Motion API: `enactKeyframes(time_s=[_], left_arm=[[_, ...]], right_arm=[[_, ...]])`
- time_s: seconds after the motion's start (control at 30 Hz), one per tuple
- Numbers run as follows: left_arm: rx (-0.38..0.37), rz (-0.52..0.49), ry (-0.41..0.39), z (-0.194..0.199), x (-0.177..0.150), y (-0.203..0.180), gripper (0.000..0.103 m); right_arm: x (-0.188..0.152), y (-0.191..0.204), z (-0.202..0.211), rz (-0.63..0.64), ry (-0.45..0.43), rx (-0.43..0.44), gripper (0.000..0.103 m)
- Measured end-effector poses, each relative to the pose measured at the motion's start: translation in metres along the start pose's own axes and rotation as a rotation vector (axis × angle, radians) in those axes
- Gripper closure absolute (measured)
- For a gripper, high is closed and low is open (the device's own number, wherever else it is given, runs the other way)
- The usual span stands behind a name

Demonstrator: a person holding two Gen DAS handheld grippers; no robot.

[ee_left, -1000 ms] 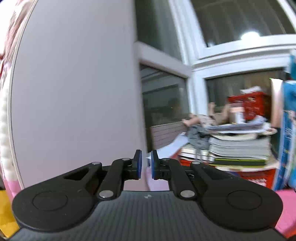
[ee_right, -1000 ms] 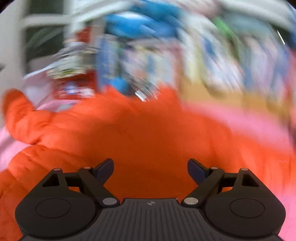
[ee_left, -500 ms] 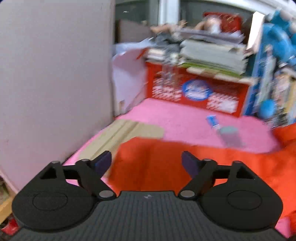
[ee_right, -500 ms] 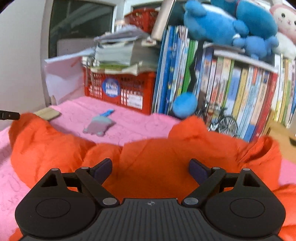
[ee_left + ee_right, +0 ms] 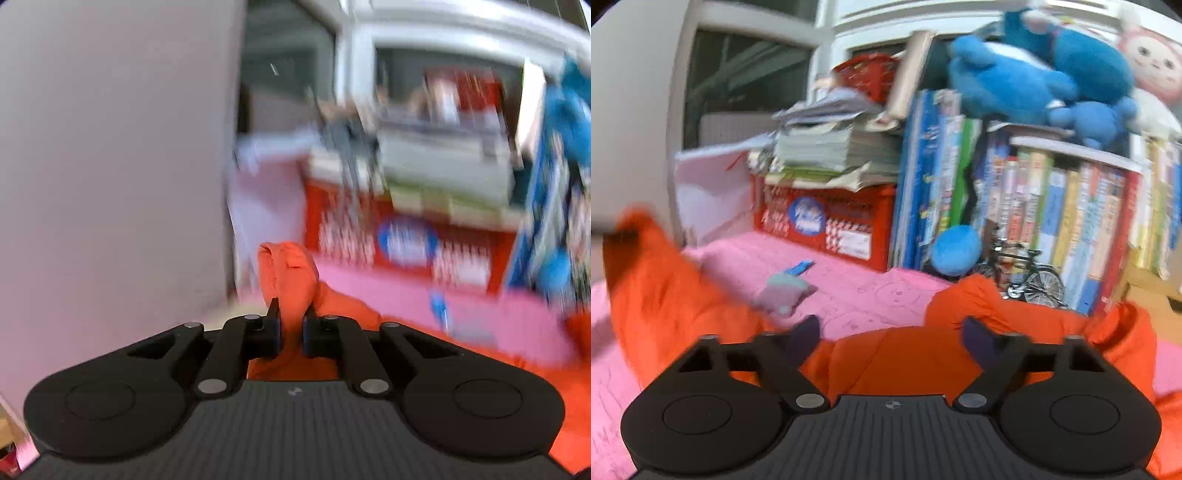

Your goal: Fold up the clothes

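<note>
An orange garment (image 5: pixel 905 362) lies spread on a pink mat (image 5: pixel 857 280). My left gripper (image 5: pixel 291 325) is shut on a bunched fold of the orange garment (image 5: pixel 291 277) and holds it lifted above the mat. That lifted part shows at the far left of the right wrist view (image 5: pixel 646 266). My right gripper (image 5: pixel 890 332) is open and empty, hovering just above the middle of the garment.
A red crate (image 5: pixel 831 225) with stacked papers stands at the back. A row of books (image 5: pixel 1052 221) with blue plush toys (image 5: pixel 1034 81) on top is at the back right. A small toy (image 5: pixel 783 291) and a model bicycle (image 5: pixel 1027 277) lie on the mat. A grey wall (image 5: pixel 110 166) is at left.
My left gripper has closed on the garment's edge and lifted it. The right gripper stays open over the garment and has barely moved.
</note>
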State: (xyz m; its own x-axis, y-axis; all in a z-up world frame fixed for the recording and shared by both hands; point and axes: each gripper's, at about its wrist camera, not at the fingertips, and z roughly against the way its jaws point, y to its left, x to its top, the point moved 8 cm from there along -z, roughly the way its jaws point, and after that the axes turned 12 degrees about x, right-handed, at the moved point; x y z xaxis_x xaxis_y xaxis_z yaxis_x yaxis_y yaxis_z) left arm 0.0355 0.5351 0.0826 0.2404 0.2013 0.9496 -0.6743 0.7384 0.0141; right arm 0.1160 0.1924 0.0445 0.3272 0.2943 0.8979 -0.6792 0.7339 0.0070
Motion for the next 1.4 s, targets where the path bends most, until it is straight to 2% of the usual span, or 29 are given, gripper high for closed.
enactKeyframes(time_s=[0.13, 0.2, 0.27, 0.3, 0.37, 0.43, 0.47, 0.53, 0.6, 0.67, 0.7, 0.8, 0.9, 0.97, 1.07, 1.17, 1.23, 1.33, 1.37, 1.4], left_arm=[[0.102, -0.066, -0.013, -0.017, 0.005, 0.0, 0.094], [0.161, -0.126, 0.025, -0.034, -0.012, 0.0, 0.094], [0.19, -0.147, 0.122, -0.05, -0.039, 0.001, 0.094], [0.201, -0.154, 0.177, -0.058, -0.054, 0.002, 0.093], [0.233, -0.168, 0.2, -0.055, -0.07, 0.002, 0.092], [0.251, -0.173, 0.17, -0.041, -0.068, 0.002, 0.088], [0.257, -0.16, 0.142, -0.032, -0.062, 0.004, 0.08], [0.277, -0.109, 0.075, -0.014, -0.044, 0.012, 0.069], [0.314, -0.042, 0.019, 0.005, -0.024, 0.022, 0.067], [0.348, 0.014, -0.01, 0.02, -0.008, 0.025, 0.068], [0.303, 0.003, -0.018, 0.029, -0.006, 0.011, 0.067], [0.067, -0.095, -0.027, 0.065, -0.014, -0.058, 0.065], [-0.169, -0.192, -0.035, 0.105, -0.024, -0.125, 0.062], [-0.32, -0.238, 0.015, 0.131, -0.043, -0.177, 0.06], [-0.43, -0.339, 0.068, 0.151, -0.08, -0.24, 0.06], [-0.438, -0.439, 0.088, 0.158, -0.109, -0.279, 0.06], [-0.406, -0.452, 0.102, 0.148, -0.117, -0.288, 0.058], [-0.34, -0.439, 0.134, 0.134, -0.123, -0.286, 0.042], [-0.322, -0.431, 0.153, 0.129, -0.125, -0.283, 0.034], [-0.316, -0.424, 0.174, 0.127, -0.127, -0.28, 0.031]], right_arm=[[-0.015, -0.004, -0.028, 0.047, 0.106, -0.038, 0.05], [-0.023, -0.008, -0.044, 0.063, 0.156, -0.072, 0.051], [-0.03, -0.015, -0.063, 0.076, 0.19, -0.106, 0.05], [-0.033, -0.017, -0.074, 0.087, 0.203, -0.121, 0.045], [-0.029, -0.022, -0.082, 0.057, 0.204, -0.133, 0.041], [-0.026, -0.025, -0.077, 0.029, 0.179, -0.119, 0.041], [-0.025, -0.025, -0.065, 0.017, 0.151, -0.097, 0.04], [-0.022, -0.027, -0.042, -0.006, 0.095, -0.052, 0.03], [-0.023, -0.032, -0.015, -0.008, 0.051, -0.029, 0.026], [-0.03, -0.049, 0.017, 0.01, 0.039, -0.058, 0.025], [-0.036, -0.062, 0.032, -0.009, 0.037, -0.077, 0.024], [-0.061, -0.102, 0.074, -0.089, 0.041, -0.139, 0.02], [-0.091, -0.152, 0.112, -0.232, 0.051, -0.242, 0.02], [-0.111, -0.184, 0.141, -0.335, 0.039, -0.309, 0.02], [-0.138, -0.222, 0.202, -0.462, -0.018, -0.414, 0.02], [-0.17, -0.258, 0.271, -0.548, -0.07, -0.55, 0.019], [-0.195, -0.284, 0.316, -0.61, -0.098, -0.66, 0.018], [-0.231, -0.317, 0.373, -0.721, -0.144, -0.8, 0.014], [-0.24, -0.324, 0.385, -0.752, -0.16, -0.826, 0.013], [-0.249, -0.331, 0.396, -0.781, -0.176, -0.849, 0.01]])
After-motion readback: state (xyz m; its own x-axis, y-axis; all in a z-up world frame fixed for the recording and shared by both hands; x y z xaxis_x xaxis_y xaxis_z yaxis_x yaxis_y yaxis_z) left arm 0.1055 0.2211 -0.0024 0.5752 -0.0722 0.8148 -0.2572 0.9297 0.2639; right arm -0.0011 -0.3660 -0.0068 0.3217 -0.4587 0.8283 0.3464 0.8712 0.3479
